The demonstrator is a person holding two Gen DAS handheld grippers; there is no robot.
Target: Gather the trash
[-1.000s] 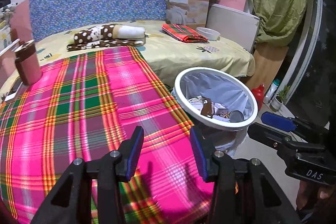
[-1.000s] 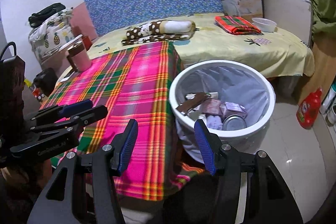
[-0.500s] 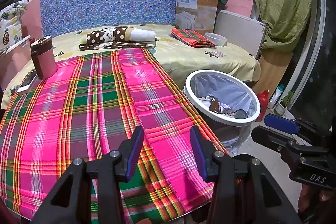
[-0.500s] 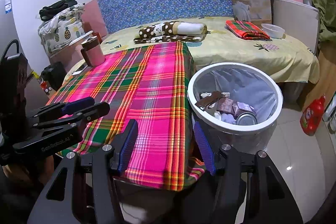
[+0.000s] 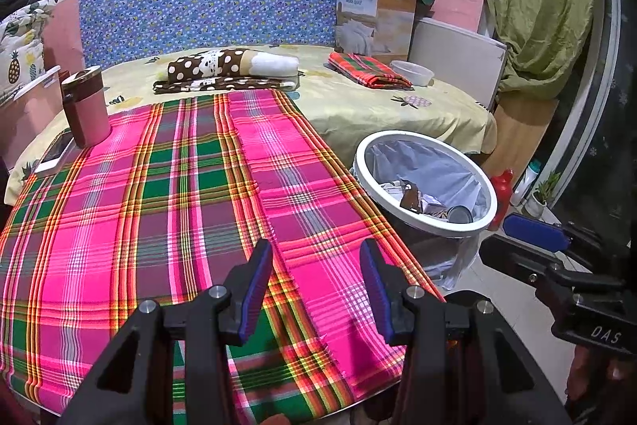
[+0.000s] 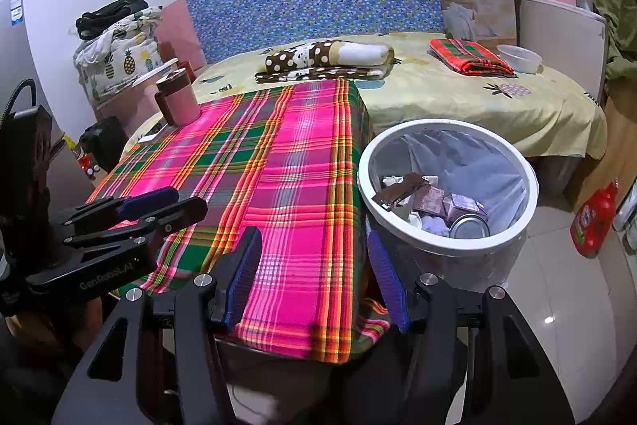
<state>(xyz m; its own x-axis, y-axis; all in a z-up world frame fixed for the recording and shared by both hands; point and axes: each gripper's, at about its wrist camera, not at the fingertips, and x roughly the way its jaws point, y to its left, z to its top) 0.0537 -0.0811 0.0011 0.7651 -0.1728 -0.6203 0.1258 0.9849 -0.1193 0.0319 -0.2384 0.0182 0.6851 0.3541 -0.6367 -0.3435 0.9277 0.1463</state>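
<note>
Behind everything, a yellow-sheeted bed (image 5: 358, 106) with a rolled polka-dot blanket (image 5: 231, 66); in front, a table under a pink plaid cloth (image 5: 179, 194), a pink tumbler (image 5: 85, 106) upright at its far left corner. Just beside the table's right edge, on the floor, a white-rimmed trash bin (image 6: 448, 186) with a liner, holding a brown wrapper, small boxes and a can. Nearest, left gripper (image 5: 314, 285) and right gripper (image 6: 314, 273), both jaws spread and pinching nothing.
</note>
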